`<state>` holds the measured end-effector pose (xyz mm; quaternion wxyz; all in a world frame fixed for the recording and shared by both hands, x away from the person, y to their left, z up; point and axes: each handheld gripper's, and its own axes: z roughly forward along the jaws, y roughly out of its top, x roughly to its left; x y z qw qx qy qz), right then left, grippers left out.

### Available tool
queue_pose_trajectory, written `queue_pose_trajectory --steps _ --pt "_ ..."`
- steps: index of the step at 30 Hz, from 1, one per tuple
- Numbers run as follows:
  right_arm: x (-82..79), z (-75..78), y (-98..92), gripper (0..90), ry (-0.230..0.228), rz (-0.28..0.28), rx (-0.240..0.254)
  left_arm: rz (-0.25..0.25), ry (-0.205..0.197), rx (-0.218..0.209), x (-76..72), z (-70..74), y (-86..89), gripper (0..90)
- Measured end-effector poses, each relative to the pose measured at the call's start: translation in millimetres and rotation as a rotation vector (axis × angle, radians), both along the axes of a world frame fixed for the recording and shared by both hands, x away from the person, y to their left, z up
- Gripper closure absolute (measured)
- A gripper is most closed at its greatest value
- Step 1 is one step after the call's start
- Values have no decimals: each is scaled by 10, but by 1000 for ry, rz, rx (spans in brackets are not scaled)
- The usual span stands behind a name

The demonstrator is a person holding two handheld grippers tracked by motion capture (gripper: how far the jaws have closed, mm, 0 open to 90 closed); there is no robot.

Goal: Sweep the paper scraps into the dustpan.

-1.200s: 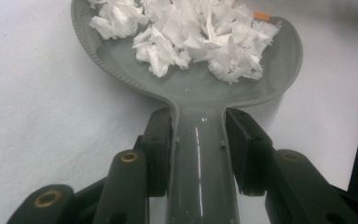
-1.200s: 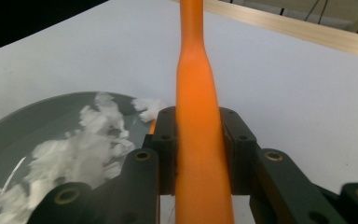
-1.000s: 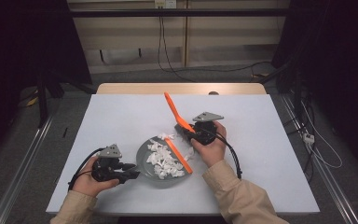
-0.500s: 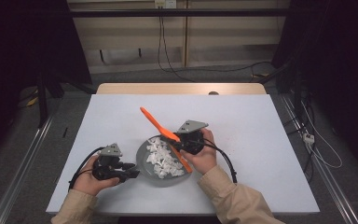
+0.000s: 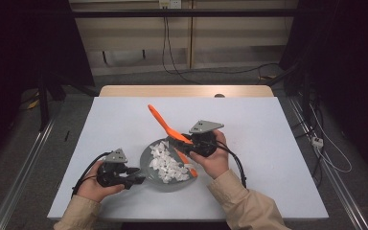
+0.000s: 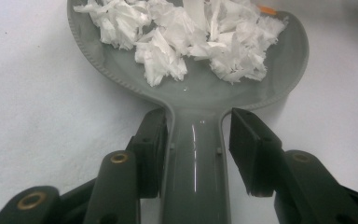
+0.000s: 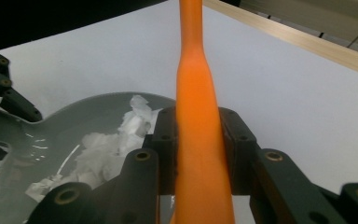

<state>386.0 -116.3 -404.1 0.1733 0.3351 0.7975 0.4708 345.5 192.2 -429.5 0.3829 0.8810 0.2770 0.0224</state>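
Your right gripper (image 7: 198,140) clamps the orange brush (image 7: 198,116), bristles hidden | left gripper (image 6: 198,140) jaws have just been opening, one pad off the grey dustpan (image 6: 198,93) handle | no readable writing

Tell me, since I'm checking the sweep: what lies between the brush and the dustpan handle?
White paper scraps lie in the dustpan, between brush and handle, in the high view.

Right gripper (image 7: 200,154) clamped on an orange handle (image 7: 196,107) rising upward, above a grey dustpan (image 7: 51,135) holding white paper scraps (image 7: 102,149) on a white table (image 7: 298,107).
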Motion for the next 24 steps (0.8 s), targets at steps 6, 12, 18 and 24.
queue_pose_trajectory --steps 6,12,18,24 --pt "52 -70 -106 715 25 -51 -1 -30 8 17 -18 11 -16 626" --pt "97 -157 -241 714 41 -94 -27 -66 17 13 -17 27 20 627" --pt "86 -143 -236 708 66 -81 -93 -26 5 17 -8 50 37 619" --pt "109 -44 -222 691 98 -83 -144 10 4 18 14 66 81 612"
